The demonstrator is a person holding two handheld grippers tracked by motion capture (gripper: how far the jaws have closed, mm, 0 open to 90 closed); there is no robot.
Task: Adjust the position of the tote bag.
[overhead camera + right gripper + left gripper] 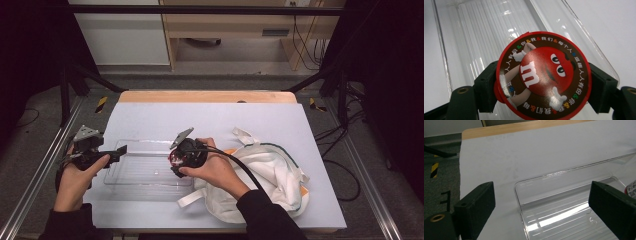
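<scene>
Between the two black jaws of the right gripper (541,100), seen in its own view, sits a round red candy tub (543,75) whose lid carries a red cartoon character and a ring of printed characters; the jaws press on its left and right sides, closed on it. Behind the tub lies the ribbed floor of a clear plastic tray (486,32), so the tub hangs above the tray's right part. From the high view, the right gripper (176,161) and the person's right hand (215,167) are at the tray's right end, with a black cable curving off toward the near right.

At the tray's left end, the left gripper (541,207) has its jaws spread wide, holding nothing, one on each side of the tray's far-left corner in its own view. The high view shows the left gripper (116,152) just beside the tray's left wall, gripped by the left hand (75,175).

The tray (131,182) appears bare inside apart from reflections. It rests on a pale sheet (200,115) covering the table, with open surface on its far side and a narrower strip toward the near edge. Right of the tray, touching or nearly touching it, lies a crumpled white cloth bag (270,175) with straps, reaching close to the sheet's near right edge.
</scene>
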